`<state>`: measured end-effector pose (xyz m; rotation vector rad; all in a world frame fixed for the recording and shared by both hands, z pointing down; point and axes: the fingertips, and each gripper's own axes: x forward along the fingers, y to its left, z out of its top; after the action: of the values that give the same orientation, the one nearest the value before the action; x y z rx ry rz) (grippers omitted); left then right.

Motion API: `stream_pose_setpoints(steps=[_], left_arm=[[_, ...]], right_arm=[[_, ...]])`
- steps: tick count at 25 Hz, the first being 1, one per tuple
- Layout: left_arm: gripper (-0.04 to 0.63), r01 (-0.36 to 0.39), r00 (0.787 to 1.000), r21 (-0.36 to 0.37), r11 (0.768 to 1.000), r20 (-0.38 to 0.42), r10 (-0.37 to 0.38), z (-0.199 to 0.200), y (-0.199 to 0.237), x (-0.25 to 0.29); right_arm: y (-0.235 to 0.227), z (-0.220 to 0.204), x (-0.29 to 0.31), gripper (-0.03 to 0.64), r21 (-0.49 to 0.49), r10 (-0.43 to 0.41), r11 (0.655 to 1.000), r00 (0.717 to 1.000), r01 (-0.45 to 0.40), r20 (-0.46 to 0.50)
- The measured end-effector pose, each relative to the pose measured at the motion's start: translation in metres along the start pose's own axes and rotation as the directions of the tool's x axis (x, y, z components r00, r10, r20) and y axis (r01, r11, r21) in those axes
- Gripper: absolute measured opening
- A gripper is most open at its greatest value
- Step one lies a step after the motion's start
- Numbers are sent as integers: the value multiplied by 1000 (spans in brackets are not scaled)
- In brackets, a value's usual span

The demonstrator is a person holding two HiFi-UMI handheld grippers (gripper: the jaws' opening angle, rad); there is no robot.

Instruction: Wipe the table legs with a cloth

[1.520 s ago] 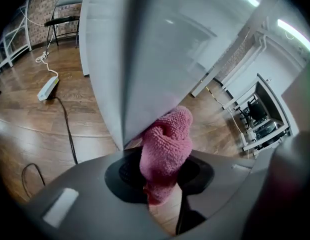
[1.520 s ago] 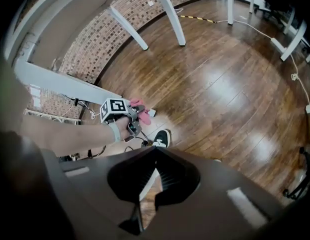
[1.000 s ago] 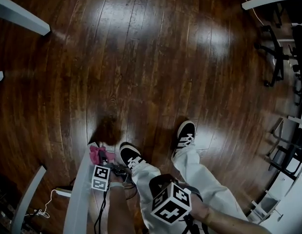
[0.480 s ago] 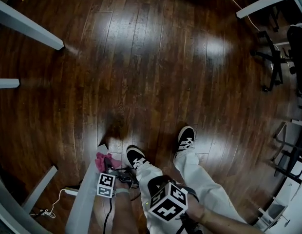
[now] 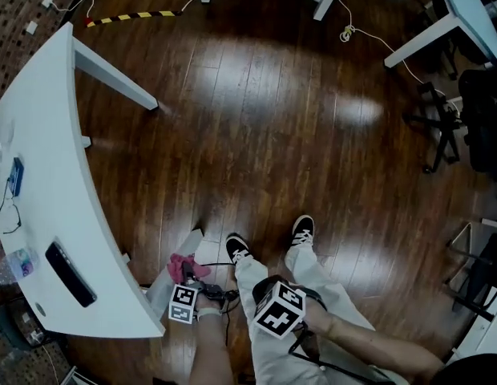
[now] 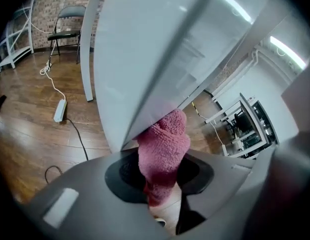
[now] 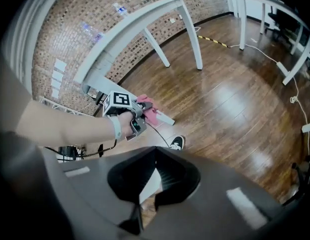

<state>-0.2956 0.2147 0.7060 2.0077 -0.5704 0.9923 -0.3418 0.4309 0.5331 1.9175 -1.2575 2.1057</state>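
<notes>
Head view showed the pink cloth higher on the near table leg than 1 second before, clamped by the left gripper; the right gripper was closed, empty. 1 upward wipe seemed nearly done.

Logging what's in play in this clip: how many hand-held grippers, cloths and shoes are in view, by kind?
Hand-held grippers: 2, left hand-held gripper and right hand-held gripper
Cloths: 1, pink cloth
Shoes: 2, left shoe and right shoe
Total: 5
</notes>
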Motion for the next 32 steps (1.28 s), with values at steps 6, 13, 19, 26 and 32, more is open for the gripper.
stream_pose_setpoints(steps=[6, 13, 19, 26, 32], left_arm=[[123, -160, 976, -7, 987, -153, 157, 11, -18, -80], [110, -157, 988, -65, 985, -11, 157, 4, 15, -144], [110, -60, 996, 67, 996, -66, 65, 1, -30, -145], [112, 1, 998, 88, 996, -55, 4, 15, -105, -221], [114, 19, 1000, 35, 999, 11, -19, 31, -160, -273]], right_arm=[[29, 11, -60, 3, -49, -9, 999, 1000, 8, -24], [52, 7, -113, 3, -138, -4, 990, 1000, 0, -26], [31, -32, -112, 3, -118, 2, 993, 996, -13, -91], [47, -41, -169, 3, -280, -6, 960, 993, -28, -118], [26, -23, -241, 3, -290, -67, 956, 995, 45, -67]])
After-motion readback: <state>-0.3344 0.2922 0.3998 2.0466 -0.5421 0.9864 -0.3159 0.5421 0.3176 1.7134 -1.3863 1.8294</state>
